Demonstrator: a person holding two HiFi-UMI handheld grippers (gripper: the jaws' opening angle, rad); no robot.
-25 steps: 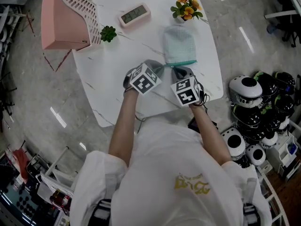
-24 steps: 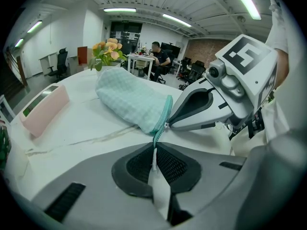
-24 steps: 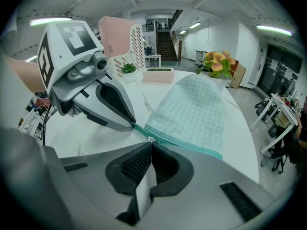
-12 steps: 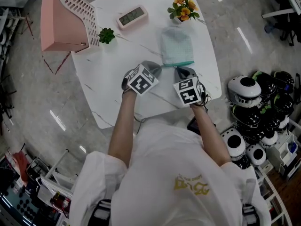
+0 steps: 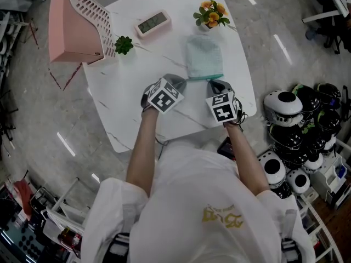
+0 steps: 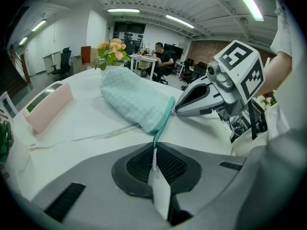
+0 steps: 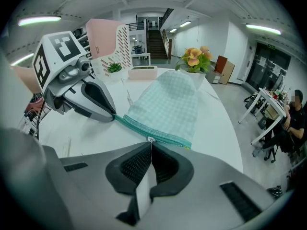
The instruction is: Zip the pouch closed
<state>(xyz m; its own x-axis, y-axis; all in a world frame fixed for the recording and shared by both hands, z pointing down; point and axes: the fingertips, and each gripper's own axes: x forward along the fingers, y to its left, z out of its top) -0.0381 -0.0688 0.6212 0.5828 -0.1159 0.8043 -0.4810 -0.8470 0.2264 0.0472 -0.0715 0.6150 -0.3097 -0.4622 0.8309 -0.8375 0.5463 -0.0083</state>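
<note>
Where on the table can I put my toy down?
The biggest bare patch is the left of the table, between the plant and the left gripper. A smaller one lies between the clock and the pouch. Crowded: the far edge (basket, clock, flowers) and the pouch's near end, where the right gripper grips too.

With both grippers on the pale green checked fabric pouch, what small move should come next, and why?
Probably draw the right gripper sideways, away from the left gripper, toward the teal zipper's free end. Its jaws are shut on the zipper pull, a short stretch lies ahead, and the left gripper clamps the other end.
</note>
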